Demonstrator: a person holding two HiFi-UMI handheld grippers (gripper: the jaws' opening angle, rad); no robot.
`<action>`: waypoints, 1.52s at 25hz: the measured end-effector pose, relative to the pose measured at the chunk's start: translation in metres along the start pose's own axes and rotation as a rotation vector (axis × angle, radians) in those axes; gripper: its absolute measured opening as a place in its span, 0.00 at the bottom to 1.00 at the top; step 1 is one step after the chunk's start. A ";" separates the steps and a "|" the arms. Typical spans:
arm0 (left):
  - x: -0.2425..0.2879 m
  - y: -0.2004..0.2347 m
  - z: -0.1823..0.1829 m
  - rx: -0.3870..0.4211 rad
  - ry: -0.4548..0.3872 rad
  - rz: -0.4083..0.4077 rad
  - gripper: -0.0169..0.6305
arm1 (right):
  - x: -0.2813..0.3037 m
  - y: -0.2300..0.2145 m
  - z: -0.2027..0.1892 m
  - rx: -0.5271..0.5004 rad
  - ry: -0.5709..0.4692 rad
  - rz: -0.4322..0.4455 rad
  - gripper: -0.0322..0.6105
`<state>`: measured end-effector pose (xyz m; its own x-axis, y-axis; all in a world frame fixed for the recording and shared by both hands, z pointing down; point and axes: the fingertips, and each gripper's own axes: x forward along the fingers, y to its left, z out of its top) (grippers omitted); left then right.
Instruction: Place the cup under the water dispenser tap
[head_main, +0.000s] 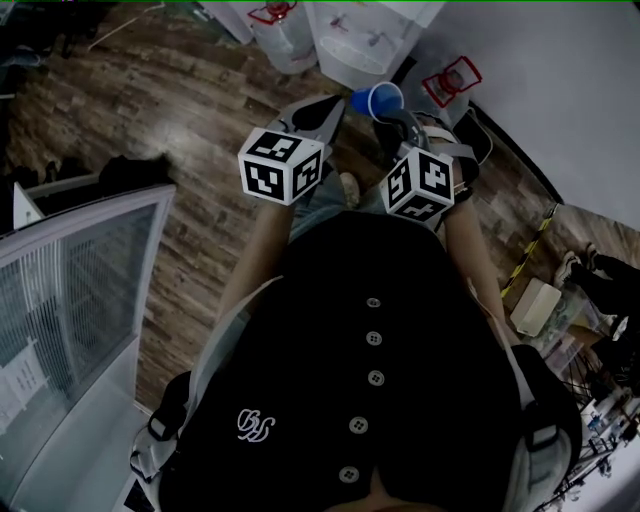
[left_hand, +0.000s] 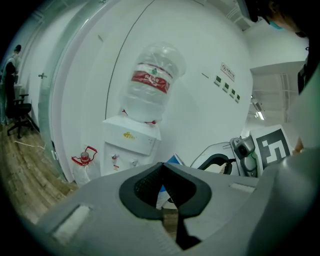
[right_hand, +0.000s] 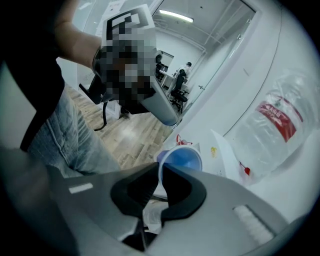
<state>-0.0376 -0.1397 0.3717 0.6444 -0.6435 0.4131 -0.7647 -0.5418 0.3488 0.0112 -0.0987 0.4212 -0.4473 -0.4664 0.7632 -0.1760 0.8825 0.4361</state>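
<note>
Blue cup (right_hand: 182, 160): in the air near water dispenser (left_hand: 131, 137) | right gripper (right_hand: 159, 172): jaws clamped on cup's rim (one inside, one outside) | left gripper (left_hand: 162, 167): jaws together, empty

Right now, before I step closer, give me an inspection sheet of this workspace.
Surface: brown wood-plank floor, bare where visible.
Job's things: blue plastic cup held in the air, not yet at the white water dispenser.
Clutter: clear spare jug with red handle beside the dispenser.
Grippers: right hand-held gripper shut on the cup's rim; left hand-held gripper shut, empty.
Cables: thin pale cord on the floor.
Surroundings: curved white wall, black office chair.
</note>
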 end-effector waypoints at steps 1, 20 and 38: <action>0.000 0.002 0.001 0.002 0.001 0.004 0.03 | 0.001 -0.001 0.001 0.004 -0.002 -0.001 0.09; 0.036 0.056 0.007 0.052 0.145 -0.090 0.03 | 0.032 -0.024 -0.006 0.157 0.092 -0.023 0.09; 0.072 0.108 -0.019 0.020 0.274 -0.230 0.03 | 0.103 -0.041 0.001 0.192 0.209 -0.049 0.09</action>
<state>-0.0744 -0.2340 0.4554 0.7738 -0.3358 0.5370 -0.5976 -0.6679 0.4435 -0.0284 -0.1831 0.4812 -0.2477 -0.4935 0.8338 -0.3646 0.8448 0.3917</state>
